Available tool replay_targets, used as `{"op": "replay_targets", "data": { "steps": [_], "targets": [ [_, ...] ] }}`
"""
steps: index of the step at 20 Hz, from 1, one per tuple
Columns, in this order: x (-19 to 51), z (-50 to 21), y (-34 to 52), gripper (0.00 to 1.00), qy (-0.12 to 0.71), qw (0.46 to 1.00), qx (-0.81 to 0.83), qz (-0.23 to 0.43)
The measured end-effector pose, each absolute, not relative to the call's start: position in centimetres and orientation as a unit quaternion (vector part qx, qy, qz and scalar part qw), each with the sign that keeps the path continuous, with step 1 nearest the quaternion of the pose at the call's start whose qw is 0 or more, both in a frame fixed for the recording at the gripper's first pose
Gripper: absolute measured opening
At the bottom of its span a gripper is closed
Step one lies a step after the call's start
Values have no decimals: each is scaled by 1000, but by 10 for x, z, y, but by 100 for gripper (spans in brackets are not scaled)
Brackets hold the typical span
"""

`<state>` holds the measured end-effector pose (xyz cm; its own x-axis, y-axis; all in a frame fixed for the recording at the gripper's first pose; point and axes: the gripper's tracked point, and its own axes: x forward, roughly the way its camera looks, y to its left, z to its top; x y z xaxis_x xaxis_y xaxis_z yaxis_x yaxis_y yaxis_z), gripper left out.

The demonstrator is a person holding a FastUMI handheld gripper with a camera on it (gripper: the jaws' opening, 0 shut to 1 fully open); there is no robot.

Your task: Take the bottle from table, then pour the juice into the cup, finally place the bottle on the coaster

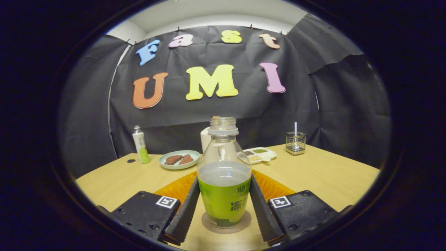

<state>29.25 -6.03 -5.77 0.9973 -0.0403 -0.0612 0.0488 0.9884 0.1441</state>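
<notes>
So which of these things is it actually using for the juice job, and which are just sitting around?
In use:
- bottle, uncapped, gripper fingers against its sides
- coaster beneath it

Lying about:
- plate of brown pieces
- small bottle
- divided tray
- wire holder
- white container

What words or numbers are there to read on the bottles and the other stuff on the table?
Nothing here reads clearly.
bottle, with the fingers of the gripper pressing on its sides: green label with big characters, partly cut off, not readable.
small bottle at the table's far side: print too small to read.
square markers on the gripper: black-and-white patterns, no words.
</notes>
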Motion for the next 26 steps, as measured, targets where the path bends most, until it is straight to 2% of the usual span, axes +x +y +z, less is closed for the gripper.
{"op": "replay_targets", "data": {
  "steps": [9, 14, 16, 17, 22, 26],
  "targets": [
    [299, -91, -54, 84, 108, 993, -16, -41],
    [294, -80, -48, 86, 93, 995, 11, -16],
    [292, -79, -48, 91, 92, 996, 18, -13],
    [294, -80, -50, 100, 94, 995, 16, -15],
    [279, -69, -54, 100, 94, 995, -2, -26],
    [261, -48, -56, 100, 63, 998, 22, -22]
  ]
}}
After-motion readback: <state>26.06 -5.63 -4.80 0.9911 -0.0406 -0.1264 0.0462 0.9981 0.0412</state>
